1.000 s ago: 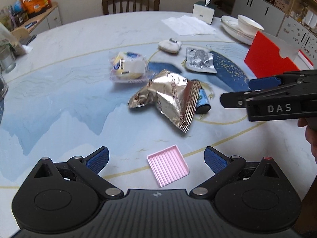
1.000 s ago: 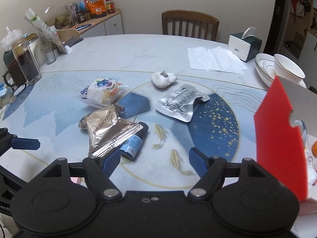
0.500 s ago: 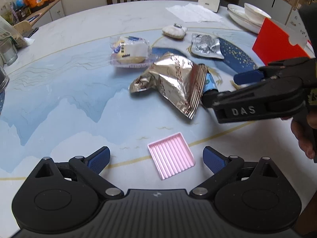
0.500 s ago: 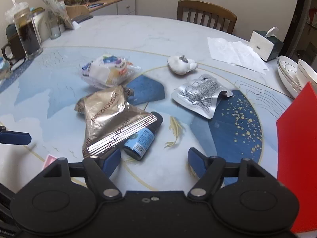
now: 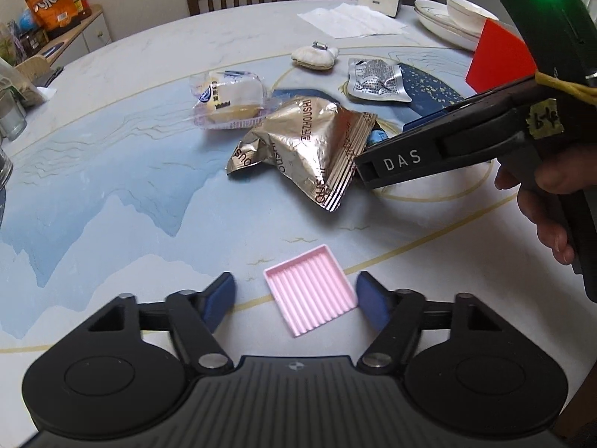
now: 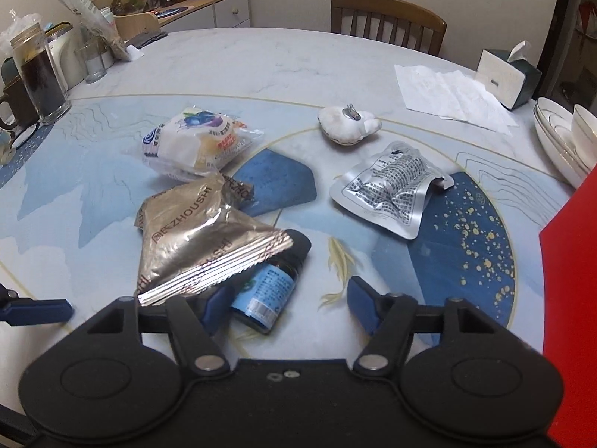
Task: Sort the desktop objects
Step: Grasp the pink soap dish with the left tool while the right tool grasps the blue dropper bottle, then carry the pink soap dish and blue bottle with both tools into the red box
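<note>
A small pink ribbed tray (image 5: 309,295) lies flat between the jaws of my left gripper (image 5: 294,296). The jaws are closing; the right pad is near the tray's edge and the left pad stands apart. A dark bottle with a blue label (image 6: 266,291) lies on its side, its cap tucked under a gold foil snack bag (image 6: 201,246). My right gripper (image 6: 289,304) straddles the bottle's base. Its jaws are closing too, the left pad beside the bottle and the right pad clear of it. In the left wrist view the right gripper's finger (image 5: 403,156) reaches in beside the foil bag (image 5: 309,142).
A wrapped bun (image 6: 194,142), a silver pouch (image 6: 395,190) and a white shell-shaped item (image 6: 347,127) lie further back. A red box (image 6: 571,280) stands at the right, with plates (image 6: 559,138), a tissue box (image 6: 503,74) and paper (image 6: 447,89) behind. Glass jars (image 6: 41,78) line the left edge.
Both grippers' jaws have narrowed. The right gripper moved down and leftward until its jaws straddle the bottle beside the foil bag. The left gripper stayed over the pink tray.
</note>
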Motion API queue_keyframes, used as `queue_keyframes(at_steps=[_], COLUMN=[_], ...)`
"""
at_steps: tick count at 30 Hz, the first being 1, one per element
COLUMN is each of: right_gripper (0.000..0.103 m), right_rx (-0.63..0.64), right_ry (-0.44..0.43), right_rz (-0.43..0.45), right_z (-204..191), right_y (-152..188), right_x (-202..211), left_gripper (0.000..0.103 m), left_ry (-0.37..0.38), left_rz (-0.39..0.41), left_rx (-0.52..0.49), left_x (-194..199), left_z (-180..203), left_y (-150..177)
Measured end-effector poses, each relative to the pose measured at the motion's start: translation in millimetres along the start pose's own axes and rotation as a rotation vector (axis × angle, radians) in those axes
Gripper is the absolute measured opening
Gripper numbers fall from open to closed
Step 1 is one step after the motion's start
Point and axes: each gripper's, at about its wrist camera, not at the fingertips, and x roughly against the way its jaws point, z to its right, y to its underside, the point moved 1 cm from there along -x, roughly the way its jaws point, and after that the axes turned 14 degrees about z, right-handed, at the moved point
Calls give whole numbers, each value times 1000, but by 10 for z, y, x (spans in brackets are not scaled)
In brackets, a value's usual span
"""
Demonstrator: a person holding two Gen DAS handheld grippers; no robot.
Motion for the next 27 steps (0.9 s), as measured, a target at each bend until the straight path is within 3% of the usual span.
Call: queue_keyframes(at_steps=[8,16,27], right_gripper=[44,23,23], right_rx=[-10,-31,-108], right_ry=[8,23,27], right_rz=[4,-14,-43], right_z=[90,217,406], right_y=[-14,41,282], right_x=[9,107,453], left_gripper=[40,40,39], left_ry=[-1,6,15], left_rz=[15,7,6], left_rx=[4,-3,10], left_x=[37,-5,-22], left_z=[-76,-79,-61], left_y=[-5,-53,-63])
